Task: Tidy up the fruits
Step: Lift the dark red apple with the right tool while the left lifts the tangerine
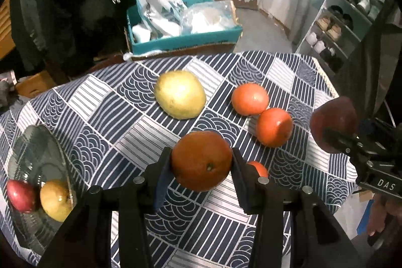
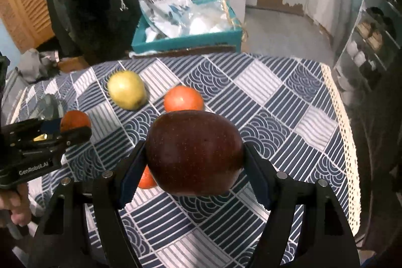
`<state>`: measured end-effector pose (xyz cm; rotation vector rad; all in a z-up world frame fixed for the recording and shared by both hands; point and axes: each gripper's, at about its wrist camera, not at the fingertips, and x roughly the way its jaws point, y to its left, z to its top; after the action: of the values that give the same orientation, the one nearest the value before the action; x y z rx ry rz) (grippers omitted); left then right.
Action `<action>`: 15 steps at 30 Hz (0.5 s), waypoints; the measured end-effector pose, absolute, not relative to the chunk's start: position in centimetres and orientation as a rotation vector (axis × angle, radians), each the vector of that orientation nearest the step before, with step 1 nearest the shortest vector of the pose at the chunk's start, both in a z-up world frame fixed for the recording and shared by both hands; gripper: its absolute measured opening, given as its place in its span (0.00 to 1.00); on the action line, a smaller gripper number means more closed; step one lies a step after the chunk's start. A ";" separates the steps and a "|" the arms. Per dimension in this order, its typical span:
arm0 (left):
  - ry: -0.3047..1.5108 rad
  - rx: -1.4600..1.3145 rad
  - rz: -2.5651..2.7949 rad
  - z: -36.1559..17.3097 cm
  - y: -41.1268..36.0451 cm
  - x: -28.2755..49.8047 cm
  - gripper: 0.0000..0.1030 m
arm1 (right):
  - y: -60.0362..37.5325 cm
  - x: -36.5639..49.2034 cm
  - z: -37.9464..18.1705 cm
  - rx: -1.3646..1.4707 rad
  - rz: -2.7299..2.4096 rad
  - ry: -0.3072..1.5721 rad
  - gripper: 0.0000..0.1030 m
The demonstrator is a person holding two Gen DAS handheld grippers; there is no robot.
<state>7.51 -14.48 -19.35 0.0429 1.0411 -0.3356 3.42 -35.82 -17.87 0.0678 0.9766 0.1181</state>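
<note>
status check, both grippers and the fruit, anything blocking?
Left gripper shut on round orange; right gripper shut on dark red apple. Both fruits clear of the patterned tablecloth. Nothing in the way.

Two wrist views, steeply down, close over shared tablecloth (image 1: 105, 117).

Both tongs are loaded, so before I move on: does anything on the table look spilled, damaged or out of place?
Nothing stands out. The left tongs grip an orange, the right tongs a red apple. The pear and loose oranges sit intact on the tablecloth, nothing spilled.
</note>
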 end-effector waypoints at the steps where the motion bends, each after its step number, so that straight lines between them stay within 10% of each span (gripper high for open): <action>1: 1.034 0.041 -0.337 -18.9 -14.3 7.3 0.45 | -35.7 3.3 -17.5 0.065 0.120 0.969 0.73; 15: 0.947 0.037 -0.313 -14.1 -11.5 4.6 0.45 | -33.4 2.7 -13.4 0.056 0.183 0.876 0.73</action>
<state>4.61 -11.49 -14.09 0.0368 0.9473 -0.3127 2.66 -33.36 -13.36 0.0562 0.8763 0.1834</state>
